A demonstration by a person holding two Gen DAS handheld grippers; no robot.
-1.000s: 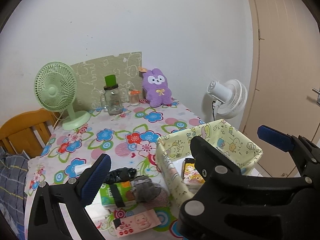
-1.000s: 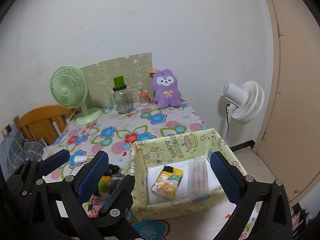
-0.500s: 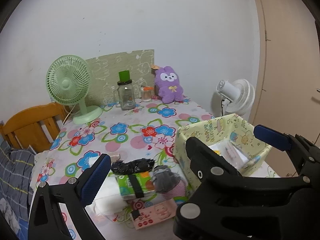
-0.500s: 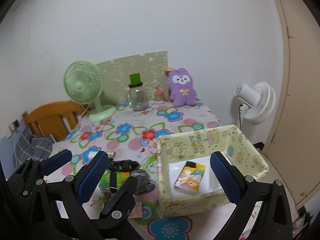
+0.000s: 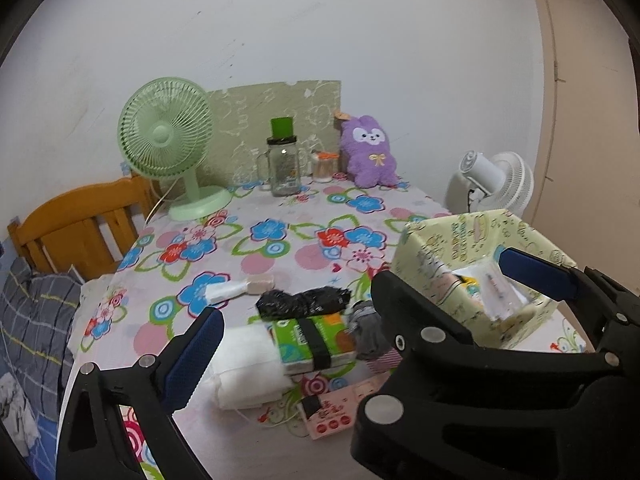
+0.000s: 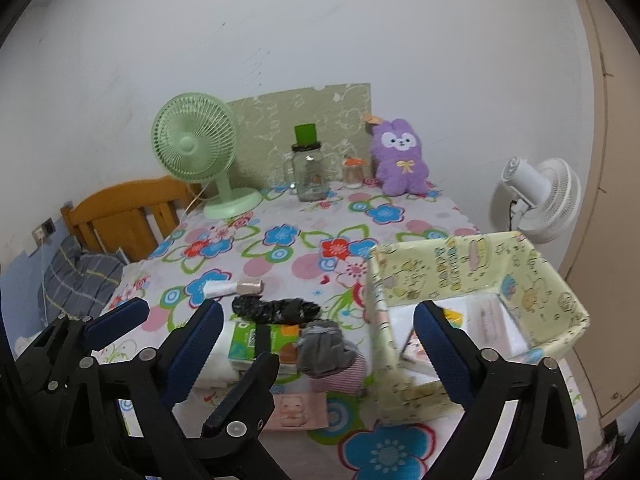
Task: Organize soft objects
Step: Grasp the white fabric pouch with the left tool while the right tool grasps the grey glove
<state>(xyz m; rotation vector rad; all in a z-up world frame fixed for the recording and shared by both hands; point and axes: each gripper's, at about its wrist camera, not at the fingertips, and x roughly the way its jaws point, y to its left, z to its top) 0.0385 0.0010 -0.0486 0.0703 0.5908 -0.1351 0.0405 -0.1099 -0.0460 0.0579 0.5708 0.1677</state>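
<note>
A pile of soft things lies near the front of the flowered table (image 5: pixel 280 256). It holds a black bundle (image 5: pixel 304 302), a green tissue pack (image 5: pixel 312 340), a grey sock (image 5: pixel 366 328), a white folded cloth (image 5: pixel 248 364) and a pink pack (image 5: pixel 332 412). To its right stands the yellow fabric box (image 5: pixel 452 240) with packs inside. A purple plush (image 5: pixel 370 152) sits at the back. My left gripper (image 5: pixel 360 304) hangs open above the pile. My right gripper (image 6: pixel 318 320) is beside it, jaws closing, nothing between the pads. Their fingers overlap. The grey sock (image 6: pixel 324 348) and the box (image 6: pixel 440 252) lie ahead of it.
A green fan (image 5: pixel 168 140), a glass jar with a green lid (image 5: pixel 284 164) and a small orange-lidded jar (image 5: pixel 324 166) stand along the back wall. A white fan (image 5: pixel 496 180) is off the table's right edge. A wooden chair (image 5: pixel 80 224) and bedding are at left.
Both grippers have moved left and lower towards the table. The box has slid to the right of both views, and the pile now lies ahead between the fingers. The right jaws stand slightly narrower.
</note>
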